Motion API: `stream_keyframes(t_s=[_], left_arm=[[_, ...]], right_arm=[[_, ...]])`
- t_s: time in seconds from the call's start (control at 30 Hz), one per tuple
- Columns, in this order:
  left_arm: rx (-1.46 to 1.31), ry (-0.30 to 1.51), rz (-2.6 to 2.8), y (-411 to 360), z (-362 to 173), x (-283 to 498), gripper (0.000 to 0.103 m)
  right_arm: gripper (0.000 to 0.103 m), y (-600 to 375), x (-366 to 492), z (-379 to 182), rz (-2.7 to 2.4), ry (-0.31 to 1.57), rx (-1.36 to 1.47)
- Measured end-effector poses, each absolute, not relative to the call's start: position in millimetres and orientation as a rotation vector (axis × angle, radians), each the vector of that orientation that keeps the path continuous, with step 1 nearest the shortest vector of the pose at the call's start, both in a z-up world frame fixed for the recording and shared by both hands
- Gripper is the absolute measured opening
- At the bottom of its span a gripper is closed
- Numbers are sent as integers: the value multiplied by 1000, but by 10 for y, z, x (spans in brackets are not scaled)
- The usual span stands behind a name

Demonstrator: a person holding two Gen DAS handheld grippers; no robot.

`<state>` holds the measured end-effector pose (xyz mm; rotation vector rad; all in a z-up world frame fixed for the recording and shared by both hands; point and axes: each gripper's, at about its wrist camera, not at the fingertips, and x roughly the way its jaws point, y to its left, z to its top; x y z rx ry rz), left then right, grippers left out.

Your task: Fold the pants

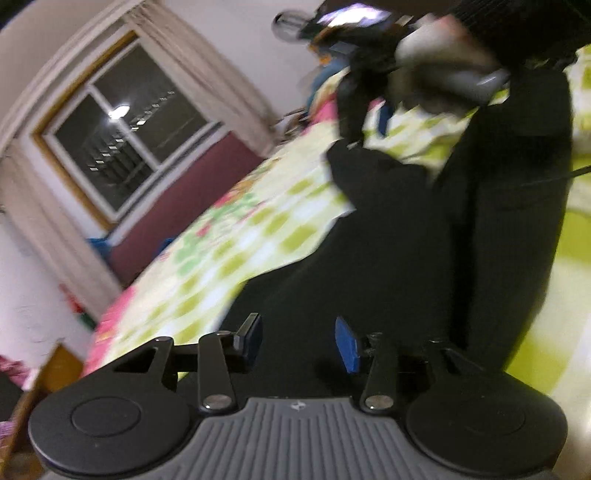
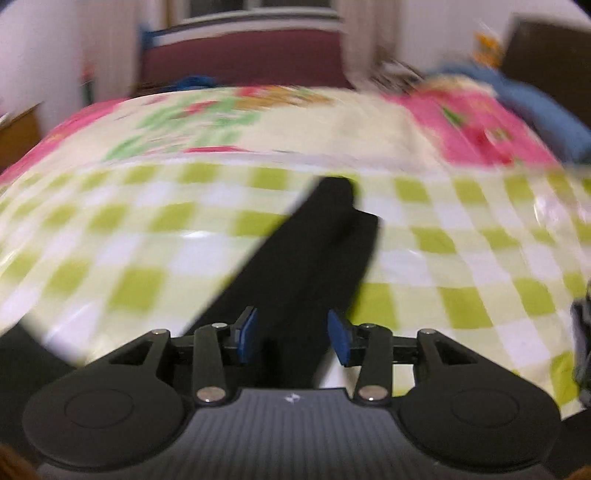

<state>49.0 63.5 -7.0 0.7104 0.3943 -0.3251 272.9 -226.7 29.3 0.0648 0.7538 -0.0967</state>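
Observation:
Black pants (image 1: 406, 240) lie spread on a bed with a green-and-white checked sheet (image 1: 258, 229). My left gripper (image 1: 299, 343) hovers over the dark cloth, open, its blue pads apart and pressing on nothing. At the top right of the left wrist view, a hand in a dark sleeve (image 1: 517, 26) holds a blurred grey handle (image 1: 450, 70) above the pants. In the right wrist view one long folded strip of the pants (image 2: 314, 251) runs away from me across the checked sheet (image 2: 129, 240). My right gripper (image 2: 293, 336) is open over its near end, and the pads do not touch the cloth.
A pink floral quilt (image 2: 472, 122) and blue cloth (image 2: 535, 107) lie at the bed's far right. A maroon panel (image 2: 240, 59) and a curtained window (image 1: 122, 136) stand behind the bed. Wooden furniture (image 1: 55, 365) sits beside it. Both views are blurred.

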Motion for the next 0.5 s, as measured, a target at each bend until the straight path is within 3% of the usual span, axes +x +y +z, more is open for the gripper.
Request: stream_keyframes(t_s=[0.2,0.5], left_arm=[[664,457,-369,215,-182,778,59],[692,469,-356,31,-200,762,59]], right_arm=[[44,-2703,3330,-32,-137,798,274],[49,-2774,3786,-117,-163,794,300]])
